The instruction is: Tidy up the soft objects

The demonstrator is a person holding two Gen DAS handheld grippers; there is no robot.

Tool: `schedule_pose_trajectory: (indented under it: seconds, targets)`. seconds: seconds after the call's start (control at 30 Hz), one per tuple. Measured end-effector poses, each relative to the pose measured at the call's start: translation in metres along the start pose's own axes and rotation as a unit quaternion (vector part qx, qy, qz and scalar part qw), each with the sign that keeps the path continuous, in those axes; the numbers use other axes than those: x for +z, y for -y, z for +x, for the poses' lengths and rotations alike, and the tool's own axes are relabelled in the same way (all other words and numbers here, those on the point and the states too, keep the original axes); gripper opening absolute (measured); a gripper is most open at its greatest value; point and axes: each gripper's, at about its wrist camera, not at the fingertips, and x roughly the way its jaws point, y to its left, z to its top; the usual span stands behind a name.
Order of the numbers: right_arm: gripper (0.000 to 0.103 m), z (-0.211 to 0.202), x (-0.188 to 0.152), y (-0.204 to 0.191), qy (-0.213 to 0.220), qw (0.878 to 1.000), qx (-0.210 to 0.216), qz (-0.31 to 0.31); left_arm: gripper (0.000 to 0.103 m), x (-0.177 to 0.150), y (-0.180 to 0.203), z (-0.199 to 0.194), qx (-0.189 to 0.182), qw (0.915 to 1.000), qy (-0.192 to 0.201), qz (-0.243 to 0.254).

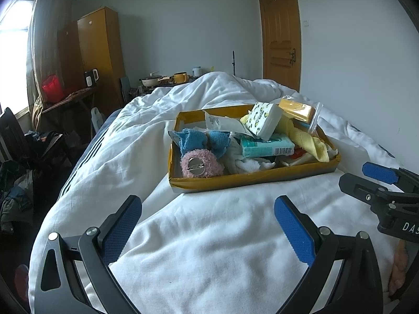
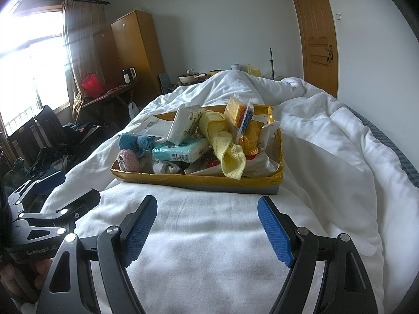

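Observation:
A yellow-lined tray [image 1: 251, 179] [image 2: 199, 180] sits on the white duvet ahead of both grippers. It holds a pink fuzzy roll [image 1: 200, 163] [image 2: 128, 160], a blue cloth [image 1: 203, 140] [image 2: 136, 141], a teal tissue pack [image 1: 267, 146] [image 2: 180, 150], a white patterned tissue pack [image 1: 264, 119] [image 2: 184, 124], a yellow cloth [image 1: 311, 138] [image 2: 225, 144] and a bagged yellow sponge [image 1: 298, 110] [image 2: 239, 112]. My left gripper [image 1: 208, 216] is open and empty, short of the tray. My right gripper [image 2: 208, 218] is open and empty too. Each shows at the other view's edge.
The white duvet [image 1: 209, 248] [image 2: 327, 141] covers the bed and bunches up behind the tray. Clothes and a chair [image 1: 15, 141] lie on the floor at left. A wardrobe [image 1: 100, 49], a side table and a door [image 1: 281, 31] stand by the far walls.

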Motion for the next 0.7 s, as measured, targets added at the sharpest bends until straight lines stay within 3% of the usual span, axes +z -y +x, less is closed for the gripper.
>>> schedule_pose_trajectory:
  seconds: [0.7]
  targets:
    - [0.083,-0.0005,-0.0006,0.0011,0.0,1.0,0.0,0.0,0.101,-0.0002,-0.0007,0.0008,-0.007,1.0,0.0,-0.003]
